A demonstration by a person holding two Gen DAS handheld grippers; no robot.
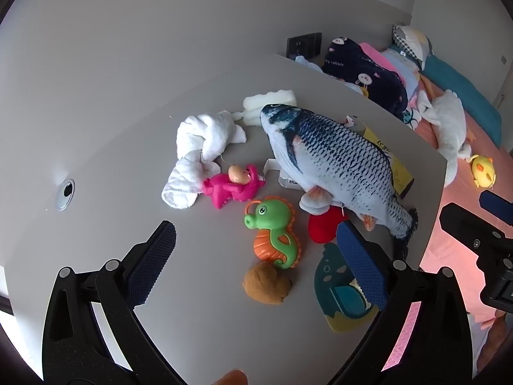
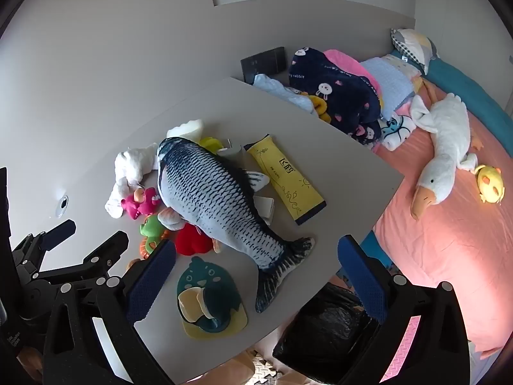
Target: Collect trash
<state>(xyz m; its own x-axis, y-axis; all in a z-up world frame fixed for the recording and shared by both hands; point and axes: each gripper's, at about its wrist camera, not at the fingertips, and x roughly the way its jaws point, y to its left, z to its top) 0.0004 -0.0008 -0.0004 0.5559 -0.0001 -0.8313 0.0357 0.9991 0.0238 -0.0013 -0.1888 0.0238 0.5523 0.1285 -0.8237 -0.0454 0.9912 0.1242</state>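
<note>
On the grey table [image 1: 128, 122] lie a big plush fish [image 1: 333, 166], a white cloth [image 1: 198, 147], a white foam piece [image 1: 269, 101] and a small white carton [image 1: 288, 181] tucked under the fish. In the right wrist view a yellow packet [image 2: 285, 176] and a folded white paper [image 2: 266, 207] lie beside the fish [image 2: 218, 205]. A bin lined with a black bag [image 2: 323, 330] stands below the table's near edge. My left gripper [image 1: 256, 227] hovers open above the toys. Over the table's near corner, my right gripper [image 2: 256, 242] is open and holds nothing.
Toys crowd the table: a pink doll [image 1: 234, 186], a green seahorse [image 1: 272, 231], a brown plush lump [image 1: 266, 284], a red plush [image 1: 323, 227], a teal dinosaur holder [image 2: 208, 298]. A bed [image 2: 449, 240] with a goose plush [image 2: 445, 157] and blankets [image 2: 336, 89] lies right.
</note>
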